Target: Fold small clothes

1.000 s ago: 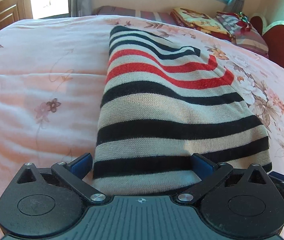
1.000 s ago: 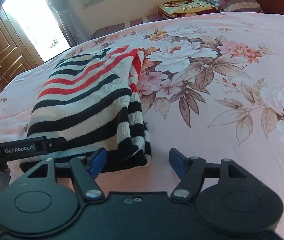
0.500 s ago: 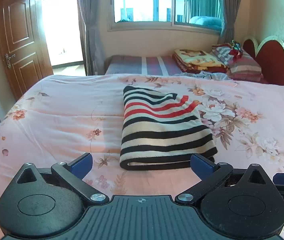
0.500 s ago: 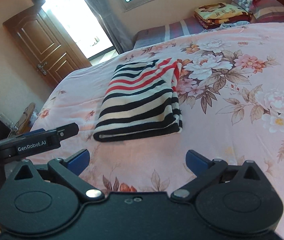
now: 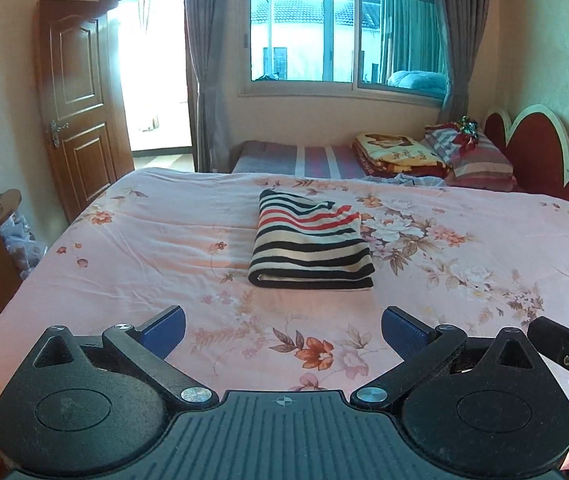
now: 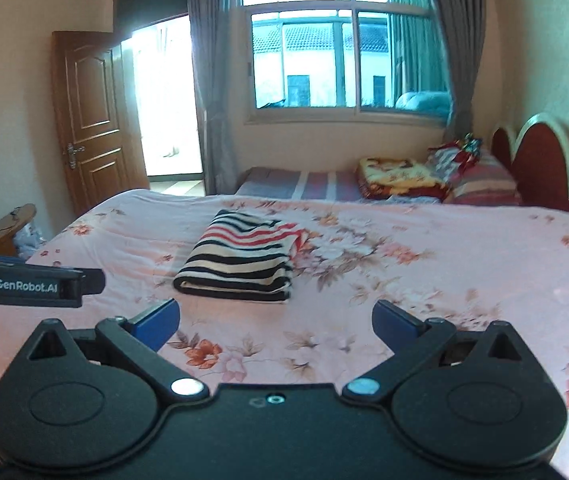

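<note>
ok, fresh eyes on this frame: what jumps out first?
The folded striped sweater lying alone mid-bed on the pink floral bedspread. In the foreground both grippers, left gripper and right gripper, hang open and empty, well short of it. Behind, the bright window.

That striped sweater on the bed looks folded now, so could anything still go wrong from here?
Perhaps little. The striped sweater lies folded on the soft floral bedspread, with both grippers open and clear of it. Its knit layers are loose, so the right-hand edge, where the red stripes bunch, may slump or spring open. If the left gripper or right gripper returns carelessly, a finger could snag the fold.
</note>
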The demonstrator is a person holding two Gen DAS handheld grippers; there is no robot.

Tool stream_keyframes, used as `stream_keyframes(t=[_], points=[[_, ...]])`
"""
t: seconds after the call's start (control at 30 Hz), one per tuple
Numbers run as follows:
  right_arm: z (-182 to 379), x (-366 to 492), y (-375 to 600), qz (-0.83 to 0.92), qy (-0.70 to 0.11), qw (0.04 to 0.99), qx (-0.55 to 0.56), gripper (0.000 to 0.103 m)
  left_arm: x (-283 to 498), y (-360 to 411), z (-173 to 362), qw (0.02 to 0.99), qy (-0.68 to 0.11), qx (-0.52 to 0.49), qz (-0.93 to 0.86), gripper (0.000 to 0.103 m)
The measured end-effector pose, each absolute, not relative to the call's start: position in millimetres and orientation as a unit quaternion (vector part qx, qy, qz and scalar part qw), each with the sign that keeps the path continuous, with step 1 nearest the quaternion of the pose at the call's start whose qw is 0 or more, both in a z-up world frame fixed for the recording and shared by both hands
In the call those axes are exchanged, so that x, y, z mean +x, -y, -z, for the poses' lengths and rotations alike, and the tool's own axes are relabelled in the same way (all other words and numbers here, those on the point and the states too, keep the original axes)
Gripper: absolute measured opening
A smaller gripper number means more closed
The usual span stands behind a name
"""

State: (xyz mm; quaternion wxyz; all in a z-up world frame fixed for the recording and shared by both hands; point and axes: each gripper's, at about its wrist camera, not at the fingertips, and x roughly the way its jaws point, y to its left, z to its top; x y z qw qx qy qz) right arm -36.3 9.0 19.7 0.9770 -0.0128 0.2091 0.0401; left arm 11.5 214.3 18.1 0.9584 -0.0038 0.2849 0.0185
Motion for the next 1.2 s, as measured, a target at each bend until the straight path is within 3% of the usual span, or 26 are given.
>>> stream_keyframes(t=[0.4,1.2], points=[[-34.3,-61.9,0.8,-0.039,-0.171,0.984,0.021,0.102,-42.5,-217.9,-42.4,0.966,-0.254,-0.005,-0.045,0.103],[-30.1,-65.7,7.6,-0.040,-0.171,0.984,0.026,0.102,-43.2,-202.6,-37.6,0.964,-0.262,0.009,-0.050,0.103]])
